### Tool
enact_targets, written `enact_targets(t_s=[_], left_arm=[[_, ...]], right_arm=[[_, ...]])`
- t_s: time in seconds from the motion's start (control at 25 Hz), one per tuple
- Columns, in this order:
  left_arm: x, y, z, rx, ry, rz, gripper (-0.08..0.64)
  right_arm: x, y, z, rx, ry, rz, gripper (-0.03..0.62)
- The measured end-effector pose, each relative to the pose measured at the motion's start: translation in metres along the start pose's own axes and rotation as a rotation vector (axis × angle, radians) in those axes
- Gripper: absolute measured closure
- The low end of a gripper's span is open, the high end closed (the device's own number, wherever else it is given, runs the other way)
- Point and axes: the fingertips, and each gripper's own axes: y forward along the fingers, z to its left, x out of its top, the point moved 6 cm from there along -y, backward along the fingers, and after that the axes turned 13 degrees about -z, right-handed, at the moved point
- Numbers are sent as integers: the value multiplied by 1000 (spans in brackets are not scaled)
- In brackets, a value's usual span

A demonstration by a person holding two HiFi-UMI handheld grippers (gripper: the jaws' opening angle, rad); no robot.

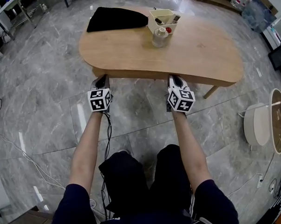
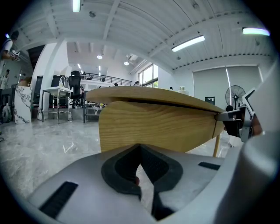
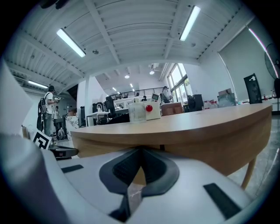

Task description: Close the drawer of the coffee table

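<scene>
Grey marble floor [image 1: 46, 90] lies all around the wooden coffee table [image 1: 198, 51]. Its worktop carries a black cloth [image 1: 115, 18], a small box [image 1: 164, 19] and a glass jar [image 1: 159, 37] on the far side. The drawer [image 2: 162, 127] sits under the table's near edge, and its wood front looks almost flush, so the closing seems close to finished.

The left gripper [image 1: 101, 83] and right gripper [image 1: 175, 79] are both at that near edge, well apart along the drawer front. Each has its jaws pressed together with nothing between them. Whether the tips touch the wood cannot be told.

To finish well, push with both tips evenly and straight into the table so the drawer does not skew on its runners. Ease off as it seats so the jar is not jolted.

Both forearms reach forward, roughly parallel, with the marker cubes facing up.
</scene>
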Motion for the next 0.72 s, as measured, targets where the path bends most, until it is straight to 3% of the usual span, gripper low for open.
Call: enact_targets(t_s=[0.36, 0.72], left_arm=[[6, 1, -5, -37, -1, -10, 535], [21, -25, -9, -9, -38, -57, 535]], right_arm=[[-1, 2, -1, -15, 43, -9, 566], [-7, -17, 17, 48, 34, 2, 566]])
